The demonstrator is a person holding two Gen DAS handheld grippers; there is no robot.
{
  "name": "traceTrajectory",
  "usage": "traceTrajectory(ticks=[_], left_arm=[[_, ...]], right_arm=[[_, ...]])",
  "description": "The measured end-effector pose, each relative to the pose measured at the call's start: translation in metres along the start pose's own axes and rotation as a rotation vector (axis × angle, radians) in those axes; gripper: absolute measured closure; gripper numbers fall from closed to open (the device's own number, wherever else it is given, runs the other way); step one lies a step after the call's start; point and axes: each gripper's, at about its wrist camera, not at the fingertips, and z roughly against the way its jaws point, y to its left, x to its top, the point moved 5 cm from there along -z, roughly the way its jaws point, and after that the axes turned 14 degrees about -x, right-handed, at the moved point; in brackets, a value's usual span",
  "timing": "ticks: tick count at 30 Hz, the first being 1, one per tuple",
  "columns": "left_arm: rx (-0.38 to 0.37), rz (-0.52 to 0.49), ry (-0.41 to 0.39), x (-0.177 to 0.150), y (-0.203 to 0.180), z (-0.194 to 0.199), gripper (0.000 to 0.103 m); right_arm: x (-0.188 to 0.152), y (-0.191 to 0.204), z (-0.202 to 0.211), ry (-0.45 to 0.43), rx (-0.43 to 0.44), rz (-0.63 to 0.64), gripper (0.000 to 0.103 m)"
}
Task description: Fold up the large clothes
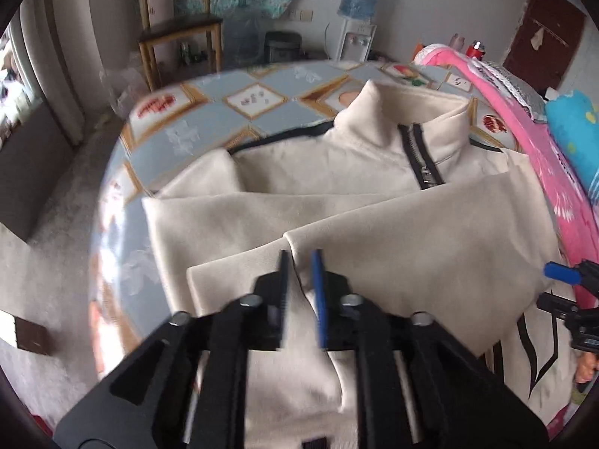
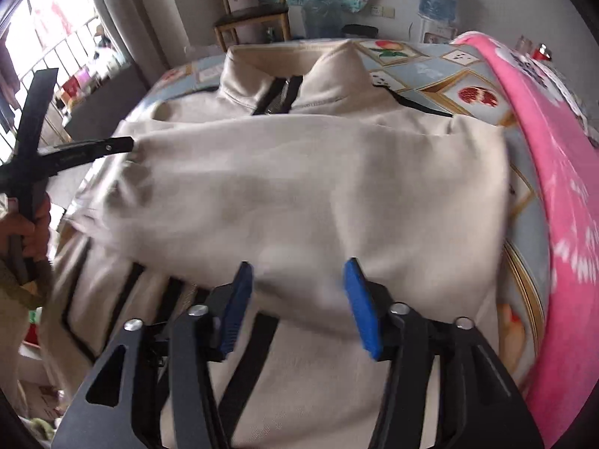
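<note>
A cream zip-collar jacket with black stripes lies face up on a patterned blue cover. One sleeve is folded across its chest. My left gripper hovers at the sleeve's end with its jaws a narrow gap apart; a fold of cream cloth lies in the gap, not pinched. From the right wrist view its tip touches the puckered sleeve end. My right gripper stands wide open just above the sleeve's lower edge, nothing between its blue pads. Its blue pad shows at the right edge of the left wrist view.
A pink blanket is bunched along the cover's right side. Beyond the far edge stand a wooden chair and a water dispenser. Grey floor drops away on the left. A person's hand grips the left tool.
</note>
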Motion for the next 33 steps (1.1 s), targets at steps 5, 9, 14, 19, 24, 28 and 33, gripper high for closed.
traceTrajectory(ticks=[5, 9, 14, 19, 24, 28, 33], left_arm=[[-0.013, -0.112, -0.021, -0.038, -0.044, 0.060, 0.058], [-0.022, -0.187, 0.039, -0.107, -0.081, 0.083, 0.041], [0.037, -0.243, 0.100, -0.191, -0.105, 0.079, 0.034], [0.098, -0.209, 0.092, -0.223, -0.105, 0.076, 0.034], [0.052, -0.157, 0.021, -0.234, -0.100, 0.117, 0.034], [0.061, -0.120, 0.003, -0.256, -0.089, 0.142, 0.034], [0.027, 0.012, 0.024, -0.299, -0.068, 0.161, 0.034]], right_arm=[[-0.052, 0.009, 0.041, 0.000, 0.024, -0.050, 0.026], [-0.107, 0.026, 0.049, 0.042, 0.011, -0.072, 0.026], [-0.154, 0.041, 0.039, 0.073, -0.085, -0.087, 0.025], [-0.158, 0.044, 0.040, 0.028, -0.140, -0.092, 0.018], [-0.161, 0.040, 0.048, 0.013, -0.129, -0.109, 0.017], [-0.165, 0.047, 0.046, -0.008, -0.161, -0.067, 0.015], [-0.166, 0.048, 0.045, -0.017, -0.165, -0.060, 0.013]])
